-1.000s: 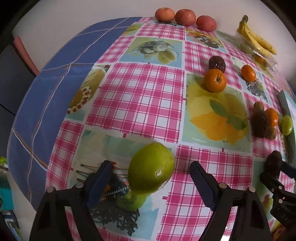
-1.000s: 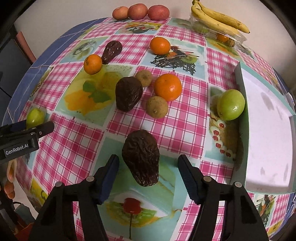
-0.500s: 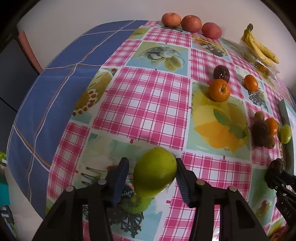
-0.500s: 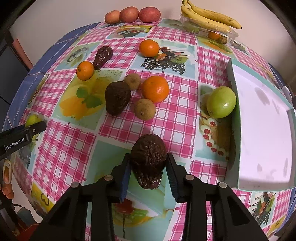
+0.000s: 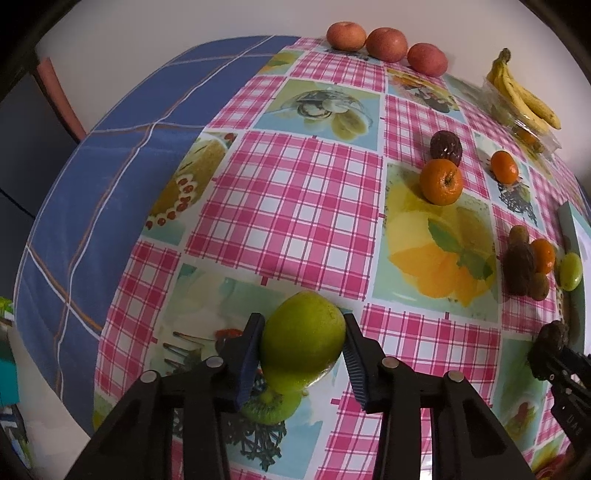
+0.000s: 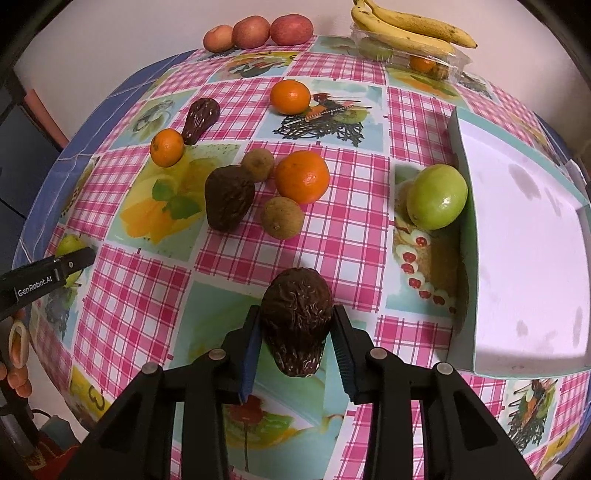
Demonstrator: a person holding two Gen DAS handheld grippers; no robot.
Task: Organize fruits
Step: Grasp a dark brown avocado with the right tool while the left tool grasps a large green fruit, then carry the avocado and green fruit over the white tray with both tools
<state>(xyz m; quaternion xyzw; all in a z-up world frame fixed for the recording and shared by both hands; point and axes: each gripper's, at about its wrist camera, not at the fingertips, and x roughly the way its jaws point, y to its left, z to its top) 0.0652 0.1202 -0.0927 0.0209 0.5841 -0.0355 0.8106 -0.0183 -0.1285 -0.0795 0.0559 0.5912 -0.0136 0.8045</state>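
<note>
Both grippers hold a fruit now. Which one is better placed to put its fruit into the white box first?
Probably the right gripper. Its avocado sits close to the white box, just beyond its right finger. The left gripper holds the green fruit near the table's opposite edge, far from the box.

The left tool [image 5: 303,353] covered both flanks of the green pear [image 5: 303,338]. The white box [image 6: 524,258] ran past the right edge. Small fruits inside the clear tray [image 6: 424,61] under the bananas [image 6: 410,31] were indistinct.
</note>
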